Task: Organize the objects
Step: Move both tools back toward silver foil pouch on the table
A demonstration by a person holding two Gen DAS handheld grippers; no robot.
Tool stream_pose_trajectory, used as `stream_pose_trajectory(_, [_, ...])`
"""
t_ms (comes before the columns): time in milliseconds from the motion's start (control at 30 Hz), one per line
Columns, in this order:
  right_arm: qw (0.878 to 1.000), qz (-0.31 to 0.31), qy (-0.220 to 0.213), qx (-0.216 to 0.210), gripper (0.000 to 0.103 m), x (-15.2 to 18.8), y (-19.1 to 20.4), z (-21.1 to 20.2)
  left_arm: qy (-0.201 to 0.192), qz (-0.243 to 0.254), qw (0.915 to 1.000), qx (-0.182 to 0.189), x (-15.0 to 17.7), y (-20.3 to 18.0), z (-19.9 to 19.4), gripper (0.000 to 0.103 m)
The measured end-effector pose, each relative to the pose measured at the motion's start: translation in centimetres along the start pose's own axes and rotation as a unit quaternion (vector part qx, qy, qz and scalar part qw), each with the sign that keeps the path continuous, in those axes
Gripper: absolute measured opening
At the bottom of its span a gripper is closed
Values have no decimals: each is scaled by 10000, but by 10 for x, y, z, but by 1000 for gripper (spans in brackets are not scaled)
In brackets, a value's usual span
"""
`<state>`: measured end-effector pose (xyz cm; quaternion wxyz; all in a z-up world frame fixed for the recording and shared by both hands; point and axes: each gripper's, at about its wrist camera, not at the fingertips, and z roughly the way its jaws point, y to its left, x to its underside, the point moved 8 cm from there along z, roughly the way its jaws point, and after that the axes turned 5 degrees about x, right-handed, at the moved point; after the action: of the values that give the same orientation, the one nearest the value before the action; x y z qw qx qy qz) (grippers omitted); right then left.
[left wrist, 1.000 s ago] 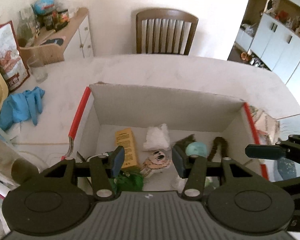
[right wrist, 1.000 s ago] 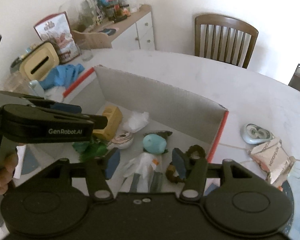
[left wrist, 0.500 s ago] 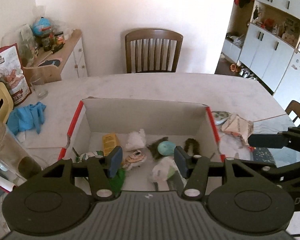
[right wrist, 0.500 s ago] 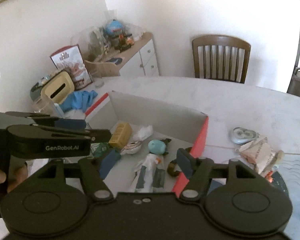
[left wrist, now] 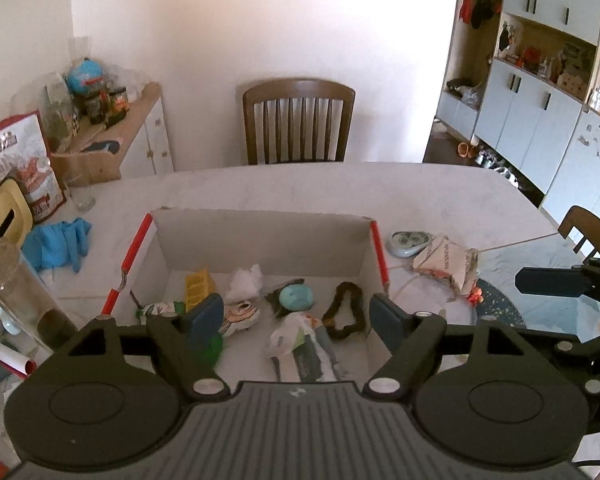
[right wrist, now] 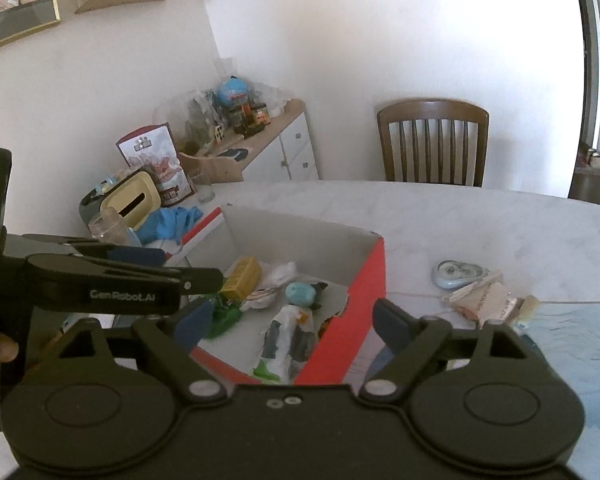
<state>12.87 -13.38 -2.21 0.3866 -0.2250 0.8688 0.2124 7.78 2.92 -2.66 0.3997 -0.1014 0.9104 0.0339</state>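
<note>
A big white marble table (left wrist: 300, 192) in a bright room.
Both grippers, left gripper (left wrist: 296, 316) and right gripper (right wrist: 294, 320), have just been opening, empty, above the red-edged cardboard box (left wrist: 260, 240); a brown wooden chair (left wrist: 298, 120) stands far behind.

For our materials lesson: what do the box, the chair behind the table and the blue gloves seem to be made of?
Box: probably cardboard, matte grey inside, red outside, thin folded walls.
Chair: seemingly wood, brown, slightly glossy slats.
Blue gloves: probably thin rubber or nitrile, lying limp and crumpled.

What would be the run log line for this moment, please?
left gripper: open, empty, jaws just widened | right gripper: open, empty, jaws just widened | red-edged cardboard box: holds small items
</note>
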Motion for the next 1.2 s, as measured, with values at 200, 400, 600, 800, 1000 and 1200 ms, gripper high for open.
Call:
stream_pose_trajectory(200, [9998,137,-141,-32,98,4,-20,-17,-38,-82,10000,30,1,-23,-3,84])
stream_pose_trajectory(400, [9996,189,-205,39,101,8,-45,-30,-88,-103,9999,31,1,-48,0,87])
stream_pose_trajectory(600, [9995,176,-233,127,101,12,-73,-41,-108,-32,9999,61,0,-74,7,94])
stream_pose_trajectory(800, [9992,192,-233,253,101,16,-102,-49,-104,8,9997,220,-2,-102,21,96])
stream_pose_trajectory(1000, [9984,284,-190,459,101,21,-137,-52,-292,11,9989,357,-4,-127,39,102])
stream_pose_trajectory(1200, [9968,313,-58,729,101,31,-176,-46,-122,-29,9990,426,-2,-149,70,102])
